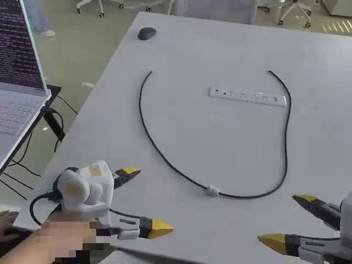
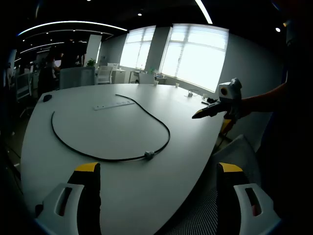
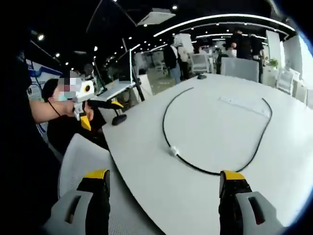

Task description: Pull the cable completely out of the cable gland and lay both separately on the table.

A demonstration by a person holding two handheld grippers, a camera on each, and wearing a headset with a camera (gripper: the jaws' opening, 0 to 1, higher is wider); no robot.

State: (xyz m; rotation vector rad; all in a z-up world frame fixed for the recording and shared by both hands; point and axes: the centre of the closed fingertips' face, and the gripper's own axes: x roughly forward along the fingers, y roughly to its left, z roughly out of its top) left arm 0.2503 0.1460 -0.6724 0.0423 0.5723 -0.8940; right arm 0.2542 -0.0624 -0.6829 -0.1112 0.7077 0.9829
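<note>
The black cable [image 1: 144, 124] lies on the white counter [image 1: 220, 143] as a U, its bottom running along the near edge. Left tongs [image 1: 149, 199] and right tongs [image 1: 286, 219] hover there, wide open and empty. The cable gland [image 1: 212, 191], still threaded on the cable, sits just ahead between them, slightly nearer the left.
</note>
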